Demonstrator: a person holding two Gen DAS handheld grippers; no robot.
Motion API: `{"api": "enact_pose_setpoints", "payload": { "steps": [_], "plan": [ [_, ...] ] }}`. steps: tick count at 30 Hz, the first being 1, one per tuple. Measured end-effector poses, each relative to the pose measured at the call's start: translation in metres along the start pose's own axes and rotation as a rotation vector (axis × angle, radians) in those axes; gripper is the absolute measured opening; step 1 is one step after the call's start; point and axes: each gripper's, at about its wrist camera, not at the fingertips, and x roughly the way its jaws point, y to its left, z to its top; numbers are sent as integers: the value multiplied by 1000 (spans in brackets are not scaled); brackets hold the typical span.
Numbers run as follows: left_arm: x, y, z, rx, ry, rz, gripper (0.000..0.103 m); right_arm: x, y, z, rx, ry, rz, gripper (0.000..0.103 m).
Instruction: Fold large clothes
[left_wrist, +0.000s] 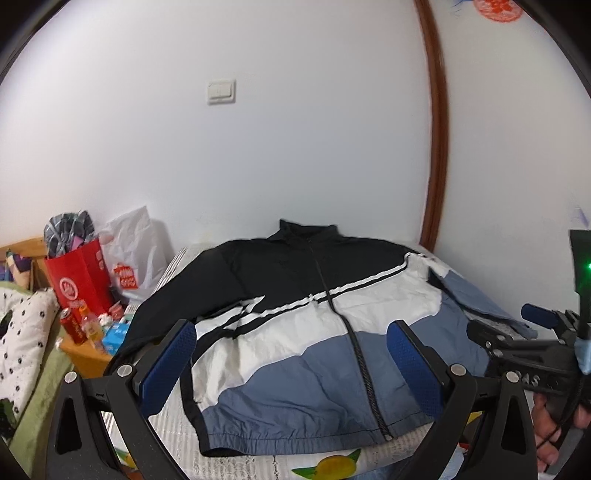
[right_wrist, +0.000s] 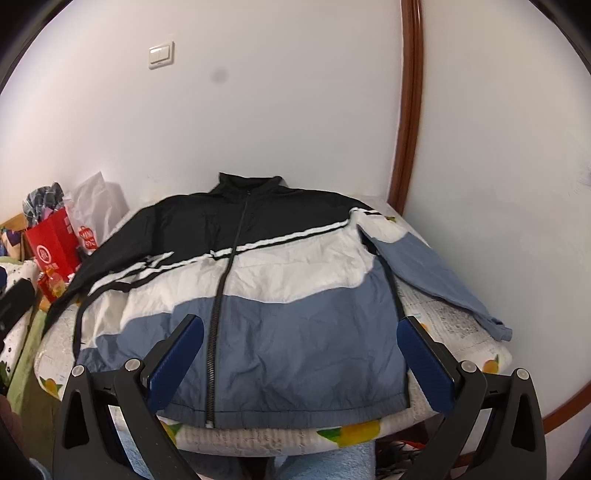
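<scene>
A black, white and blue zip jacket (left_wrist: 295, 332) lies flat, front up and zipped, on a small table; it also shows in the right wrist view (right_wrist: 266, 295). Its right sleeve (right_wrist: 436, 273) lies spread out to the right, its left sleeve (right_wrist: 85, 280) hangs off the left edge. My left gripper (left_wrist: 291, 354) is open and empty, held above the jacket's hem. My right gripper (right_wrist: 299, 347) is open and empty, also above the hem, and shows at the right of the left wrist view (left_wrist: 517, 332).
The table has a lemon-print cover (right_wrist: 347, 435) and stands against a white wall beside a brown door frame (right_wrist: 406, 110). At left, a red bag (left_wrist: 79, 280), a white plastic bag (left_wrist: 136, 251), drink cans (left_wrist: 74, 325) on a wooden stand, and a spotted pillow (left_wrist: 22, 332).
</scene>
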Motion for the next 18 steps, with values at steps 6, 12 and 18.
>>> {"api": "enact_pose_setpoints", "payload": {
  "steps": [6,12,18],
  "plan": [
    [5,14,-5,-44,21,22,103,1,15,-3,-49,5,29,103],
    [7,31,-4,-91,27,57,103,-3,17,-2,-51,-7,40,103],
    [13,42,-6,-118,56,51,103,-3,19,-2,-56,-11,36,103]
  ]
}}
